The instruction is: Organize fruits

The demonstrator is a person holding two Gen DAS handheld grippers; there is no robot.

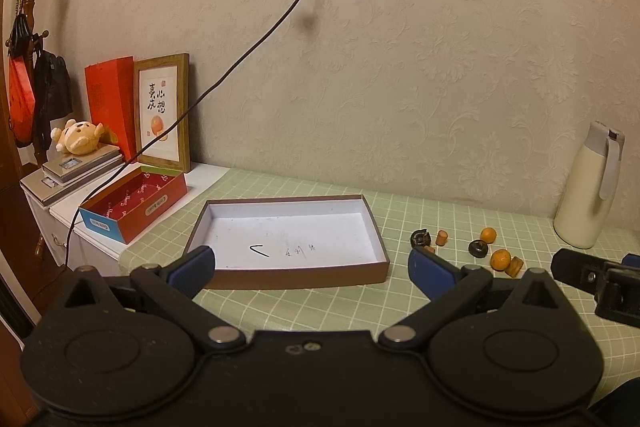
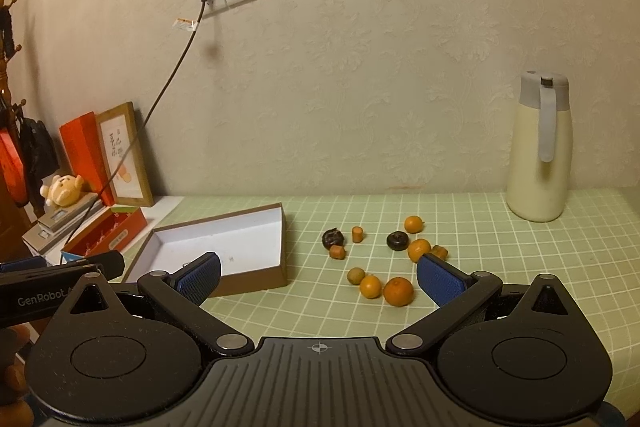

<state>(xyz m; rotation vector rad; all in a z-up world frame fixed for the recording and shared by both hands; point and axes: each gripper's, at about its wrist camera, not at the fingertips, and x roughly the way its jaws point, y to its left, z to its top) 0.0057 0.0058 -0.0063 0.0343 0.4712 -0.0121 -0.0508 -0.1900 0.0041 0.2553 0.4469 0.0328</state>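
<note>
Several small fruits lie loose on the green checked tablecloth point(image 2: 520, 267): an orange point(image 2: 397, 291), a smaller orange point(image 2: 370, 286), a greenish fruit point(image 2: 355, 275), two dark round fruits point(image 2: 333, 238) point(image 2: 397, 241) and small orange-brown pieces point(image 2: 357, 234). An empty shallow box point(image 1: 288, 235) with a white inside lies left of them. My left gripper point(image 1: 310, 269) is open and empty, just in front of the box. My right gripper point(image 2: 320, 277) is open and empty, with the nearest fruits between its fingers.
A cream thermos jug point(image 2: 538, 147) stands at the back right against the wall. A red open box point(image 1: 134, 203), a framed picture point(image 1: 162, 111), a plush bear point(image 1: 78, 137) and a black cable point(image 1: 224, 79) are at the left.
</note>
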